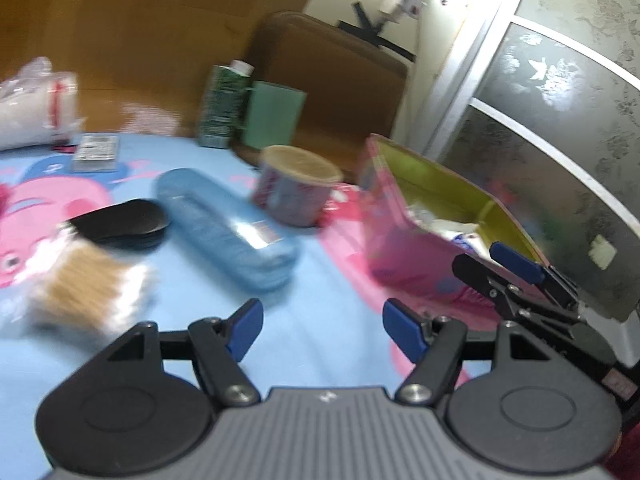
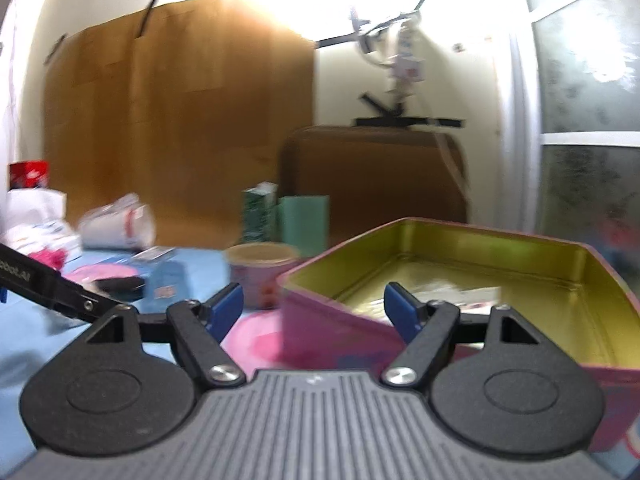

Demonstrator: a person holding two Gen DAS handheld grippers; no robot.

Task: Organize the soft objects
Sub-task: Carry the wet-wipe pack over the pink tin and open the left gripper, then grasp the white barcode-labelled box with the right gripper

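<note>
From the left wrist, the left tongs (image 1: 322,330) stand apart over the blue cartoon sheet (image 1: 328,300), holding nothing. A blue pack (image 1: 228,228), black insole (image 1: 120,226) and cotton swabs (image 1: 86,294) lie ahead; the pink tin (image 1: 404,256) sits right.

From the right wrist, the right tongs (image 2: 314,308) gape empty at the tin's (image 2: 340,344) near wall; white packets (image 2: 452,294) lie inside.

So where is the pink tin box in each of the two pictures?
Left wrist view: pink tin box at centre right, tilted, beyond the right tool.
Right wrist view: the box at right, open, close ahead.
Shared landmark: the round tub just left of the box.
</note>
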